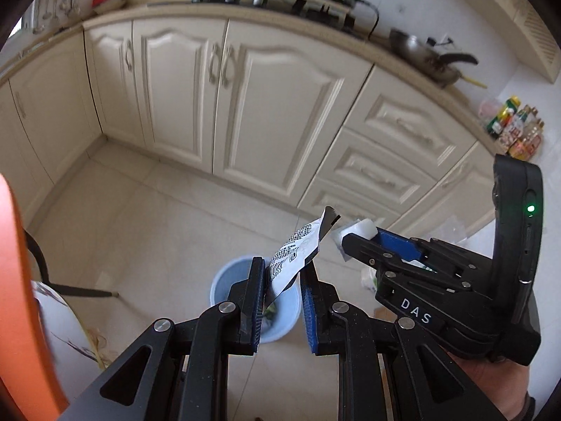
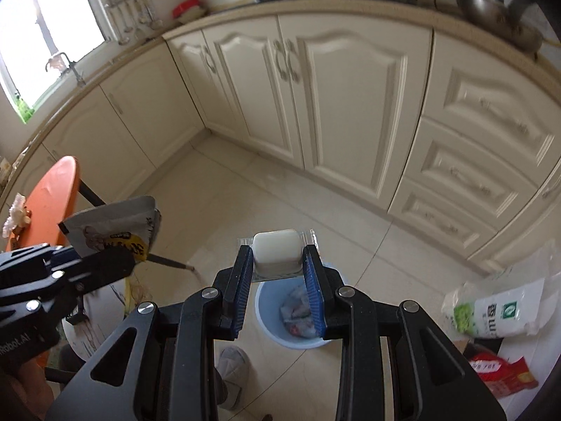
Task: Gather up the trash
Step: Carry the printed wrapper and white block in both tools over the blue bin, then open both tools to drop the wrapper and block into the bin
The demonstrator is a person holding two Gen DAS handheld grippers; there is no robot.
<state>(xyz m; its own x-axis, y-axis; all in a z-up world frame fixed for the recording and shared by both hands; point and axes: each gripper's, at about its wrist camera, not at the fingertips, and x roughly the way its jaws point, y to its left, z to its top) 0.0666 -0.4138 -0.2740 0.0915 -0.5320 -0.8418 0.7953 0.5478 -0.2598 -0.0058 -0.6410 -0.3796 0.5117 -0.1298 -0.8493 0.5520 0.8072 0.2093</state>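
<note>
Both hands carry trash over the bin

The left hand-held gripper (image 1: 282, 293) pinches an empty printed pouch (image 1: 298, 249); the right hand-held gripper (image 2: 277, 273) clamps a white block in clear wrap (image 2: 277, 251). Both hang above the blue bin (image 2: 268, 310) on the floor, already part full. Next, I judge: centre each over the rim and let go.
</note>
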